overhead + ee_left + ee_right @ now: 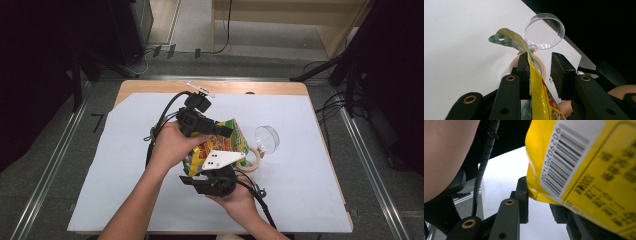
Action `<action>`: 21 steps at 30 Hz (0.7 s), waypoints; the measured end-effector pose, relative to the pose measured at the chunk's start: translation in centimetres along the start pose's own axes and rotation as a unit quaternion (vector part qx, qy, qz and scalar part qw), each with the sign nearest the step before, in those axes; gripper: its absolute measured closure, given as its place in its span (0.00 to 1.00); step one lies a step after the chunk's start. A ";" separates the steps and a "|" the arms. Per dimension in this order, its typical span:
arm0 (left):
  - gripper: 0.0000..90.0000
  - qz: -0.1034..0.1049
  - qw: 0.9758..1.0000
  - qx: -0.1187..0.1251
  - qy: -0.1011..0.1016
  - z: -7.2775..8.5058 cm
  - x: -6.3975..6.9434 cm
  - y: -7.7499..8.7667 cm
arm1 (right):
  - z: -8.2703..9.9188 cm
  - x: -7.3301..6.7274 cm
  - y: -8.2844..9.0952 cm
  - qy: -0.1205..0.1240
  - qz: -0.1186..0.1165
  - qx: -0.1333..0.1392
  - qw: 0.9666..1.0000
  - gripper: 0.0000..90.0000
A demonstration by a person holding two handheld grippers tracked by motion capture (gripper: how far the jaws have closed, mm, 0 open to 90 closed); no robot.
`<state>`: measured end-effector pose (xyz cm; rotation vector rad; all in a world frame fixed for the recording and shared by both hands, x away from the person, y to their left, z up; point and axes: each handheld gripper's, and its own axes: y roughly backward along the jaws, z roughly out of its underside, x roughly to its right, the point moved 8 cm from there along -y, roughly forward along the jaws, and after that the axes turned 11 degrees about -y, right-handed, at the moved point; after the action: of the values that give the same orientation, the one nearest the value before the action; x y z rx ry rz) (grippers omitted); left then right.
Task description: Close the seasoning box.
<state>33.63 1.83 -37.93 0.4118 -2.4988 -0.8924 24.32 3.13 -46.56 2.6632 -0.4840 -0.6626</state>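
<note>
A yellow snack bag [232, 140] with a green checked top is held up over the white sheet between my two grippers. My left gripper [222, 131] reaches in from the left at the bag's top. In the left gripper view the bag [539, 85] lies flat against one pad of the left gripper [540, 58], and the other pad stands clear of it. My right gripper [212, 172] comes from below under its grey plate. In the right gripper view the bag's barcode corner [584, 170] sits crumpled between the jaws of the right gripper [539, 195], hiding the far pad.
A clear round lid [266, 137] [544, 30] and a roll of tape [254, 161] [542, 71] lie just right of the bag. The white sheet [300, 190] covers most of the wooden table. A small white strip [200, 88] lies at the back edge.
</note>
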 end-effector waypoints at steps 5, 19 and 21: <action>0.77 -0.003 1.000 0.016 -0.009 -0.2 -0.2 0.5 | -0.4 0.2 -0.2 0.006 0.002 -0.002 1.000 0.80; 0.78 -0.016 1.000 0.006 -0.004 -0.1 -0.6 0.1 | -0.4 0.6 -0.5 0.003 -0.004 -0.003 1.000 0.80; 0.80 -0.016 1.000 0.004 -0.004 0.0 -0.6 0.0 | -0.2 0.6 -0.6 0.001 -0.003 -0.005 1.000 0.80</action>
<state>34.17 2.09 -38.18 0.4520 -2.5110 -0.8990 25.07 3.44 -46.88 2.6567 -0.4707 -0.6617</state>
